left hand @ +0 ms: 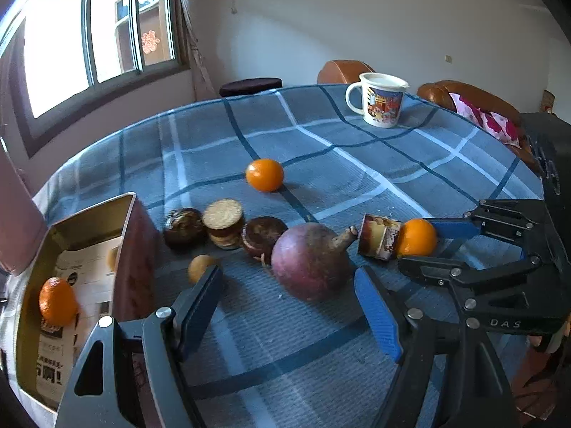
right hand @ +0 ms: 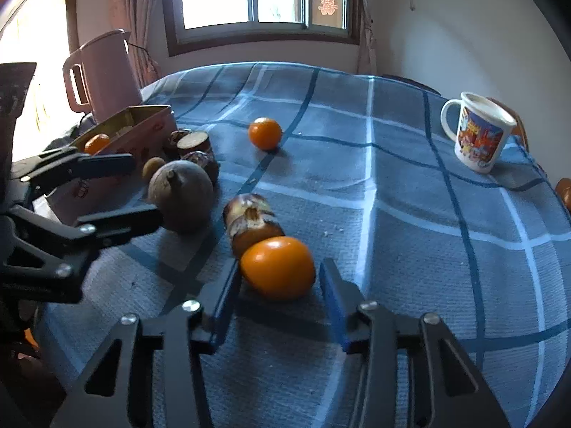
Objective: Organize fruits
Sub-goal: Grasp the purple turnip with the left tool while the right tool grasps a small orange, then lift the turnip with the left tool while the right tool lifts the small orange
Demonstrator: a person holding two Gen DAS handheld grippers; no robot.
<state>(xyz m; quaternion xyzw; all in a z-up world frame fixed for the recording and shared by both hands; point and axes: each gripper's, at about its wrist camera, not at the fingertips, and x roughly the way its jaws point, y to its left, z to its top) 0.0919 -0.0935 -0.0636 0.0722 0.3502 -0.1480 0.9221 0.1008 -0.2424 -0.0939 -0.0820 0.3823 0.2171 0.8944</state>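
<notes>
From the left wrist view, we see the tin box (left hand: 89, 249) at the left edge of the surface (left hand: 357, 164), and one orange (left hand: 57, 301) already lies inside it. That is the only fruit we can count as sorted. Just right of the box sit some round cakes (left hand: 223, 226), a small yellowish fruit (left hand: 200, 266) and a big purple fruit (left hand: 310, 262). Farther from the box a second orange (left hand: 264, 174) lies alone in the open. Our left tongs (left hand: 289, 306) are spread wide and empty, hovering near the purple fruit. Well right of the box, the right tongs (left hand: 421, 246) straddle a third orange (left hand: 417, 237) beside a wrapped snack (left hand: 380, 237).

From the right wrist view, the box (right hand: 135, 132) is at the far left with its orange (right hand: 97, 142) showing over the rim. The right tongs (right hand: 282, 301) have the near orange (right hand: 277, 267) between them; the left pad seems to touch it, while a gap shows at the right pad, so we judge it not yet pinched. The left tongs (right hand: 117, 187) stand spread beside the purple fruit (right hand: 181, 196).

We judge the task early: one orange is boxed, while two oranges, the purple fruit and the small fruit (right hand: 153, 167) remain outside.
</notes>
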